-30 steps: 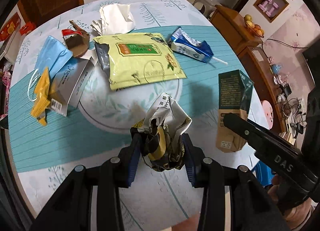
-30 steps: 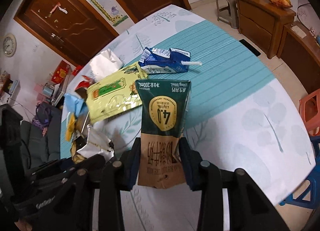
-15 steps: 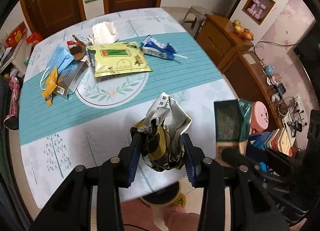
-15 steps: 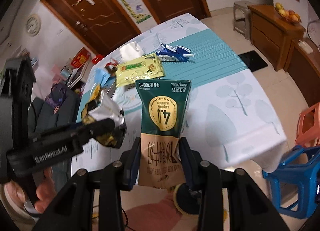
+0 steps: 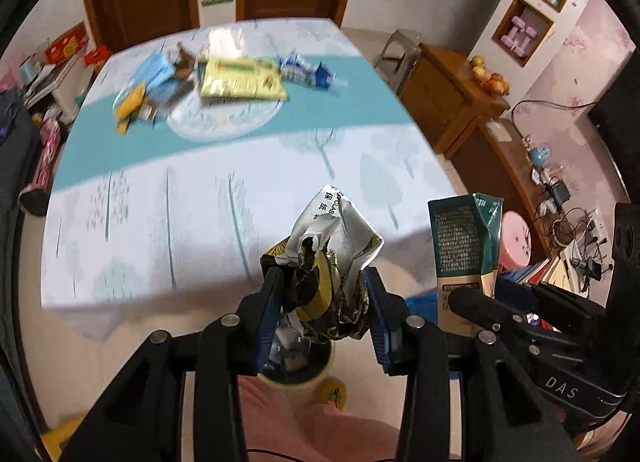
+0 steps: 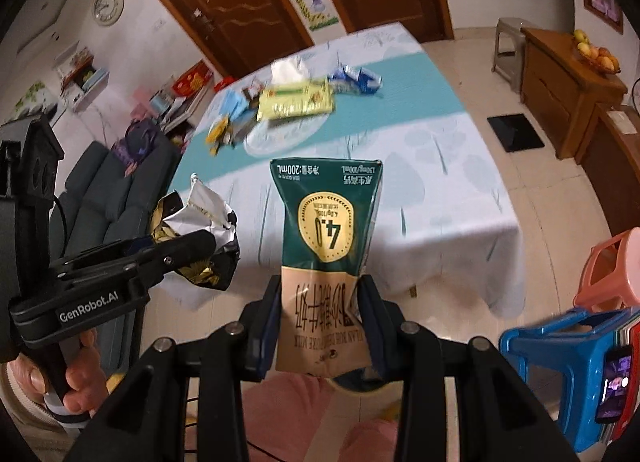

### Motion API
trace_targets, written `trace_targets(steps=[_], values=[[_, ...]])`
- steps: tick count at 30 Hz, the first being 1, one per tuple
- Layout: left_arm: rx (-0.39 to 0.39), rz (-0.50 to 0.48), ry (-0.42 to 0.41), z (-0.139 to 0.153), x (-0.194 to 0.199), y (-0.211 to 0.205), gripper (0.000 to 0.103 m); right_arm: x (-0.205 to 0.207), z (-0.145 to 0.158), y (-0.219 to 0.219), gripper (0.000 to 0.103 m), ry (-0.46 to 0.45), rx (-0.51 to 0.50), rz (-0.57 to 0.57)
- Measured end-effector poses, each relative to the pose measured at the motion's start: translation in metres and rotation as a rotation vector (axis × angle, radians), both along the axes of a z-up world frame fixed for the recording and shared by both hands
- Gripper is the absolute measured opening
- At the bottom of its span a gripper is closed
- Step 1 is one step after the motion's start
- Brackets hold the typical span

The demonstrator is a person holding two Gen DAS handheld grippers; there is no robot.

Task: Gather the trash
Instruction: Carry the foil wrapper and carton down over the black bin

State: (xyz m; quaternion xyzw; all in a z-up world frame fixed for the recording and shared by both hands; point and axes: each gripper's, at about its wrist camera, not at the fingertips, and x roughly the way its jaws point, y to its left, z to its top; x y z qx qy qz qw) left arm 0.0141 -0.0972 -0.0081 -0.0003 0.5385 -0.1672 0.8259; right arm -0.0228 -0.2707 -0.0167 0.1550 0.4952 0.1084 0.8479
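Crumpled foil wrapper (image 5: 329, 270) pinched in left gripper (image 5: 325, 316): light, springy, held across its bunched waist. Milk carton (image 6: 326, 262) clamped in right gripper (image 6: 318, 326) at its flattened tan end; probably empty, sides soft. Both hang off the table's near edge, over a dark bin (image 5: 298, 366) on the floor. Remaining litter lies far across table (image 5: 200, 198): yellow pouch (image 5: 240, 78), blue carton (image 5: 306, 72). Nothing blocks the drop.
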Motion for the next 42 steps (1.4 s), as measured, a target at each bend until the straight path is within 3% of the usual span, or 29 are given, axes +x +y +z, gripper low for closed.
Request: trace_targets(steps=[5,13,18,28,42], values=[[0.023,0.03,0.052,-0.015,-0.019,0.006,0.038,-0.019,-0.024,0.002,0.037,0.059,0.033,0.017],[0.089,-0.024,0.095,-0.04,-0.031,0.001,0.038,-0.034,-0.056,-0.001,0.037,0.12,0.09,-0.018],[0.116,-0.064,0.15,-0.074,-0.036,0.002,0.038,-0.036,-0.085,0.003,0.037,0.181,0.098,-0.046],[0.139,-0.148,0.261,-0.184,-0.04,0.005,0.039,-0.047,-0.18,0.02,0.037,0.314,0.107,-0.16],[0.13,-0.193,0.303,-0.331,-0.026,0.007,0.04,-0.05,-0.326,0.037,0.037,0.416,0.135,-0.256]])
